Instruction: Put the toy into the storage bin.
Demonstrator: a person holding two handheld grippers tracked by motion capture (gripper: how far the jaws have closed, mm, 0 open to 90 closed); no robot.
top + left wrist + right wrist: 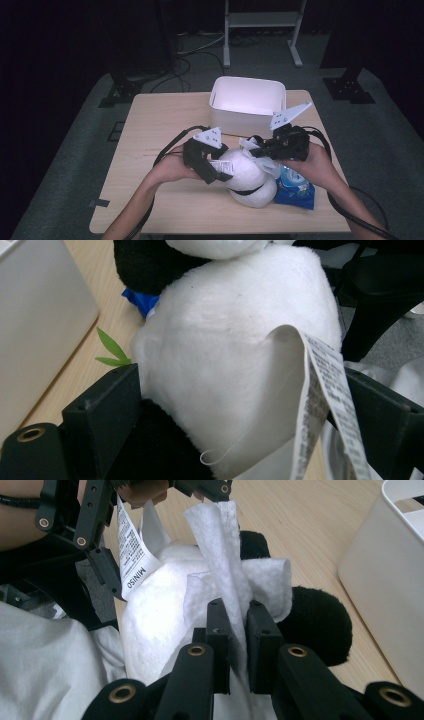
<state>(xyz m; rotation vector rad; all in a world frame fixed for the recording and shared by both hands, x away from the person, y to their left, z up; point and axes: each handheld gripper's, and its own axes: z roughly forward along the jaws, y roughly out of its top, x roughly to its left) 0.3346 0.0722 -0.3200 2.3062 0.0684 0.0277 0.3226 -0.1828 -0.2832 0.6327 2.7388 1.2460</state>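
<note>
A white and black plush toy (pixel 245 175) (pixel 230 340) (pixel 160 615) lies near the table's front edge. My left gripper (pixel 217 172) (pixel 240 390) stands open around its white body, one jaw on each side. The toy's printed tag (pixel 325 375) (pixel 131 550) hangs in front of the right-hand jaw. My right gripper (pixel 257 147) (pixel 237 615) is shut on a white wipe (pixel 220 545) (pixel 250 150). The wipe rises as a strip from between the jaws and drapes over the toy.
A blue wipes packet (pixel 295 187) (pixel 142 302) lies beside and partly under the toy at its right. A white bin (pixel 247 97) (pixel 385 580) (pixel 40 330) stands at the back of the wooden table (pixel 160 130). A green felt leaf (pixel 111 345) pokes out by the toy.
</note>
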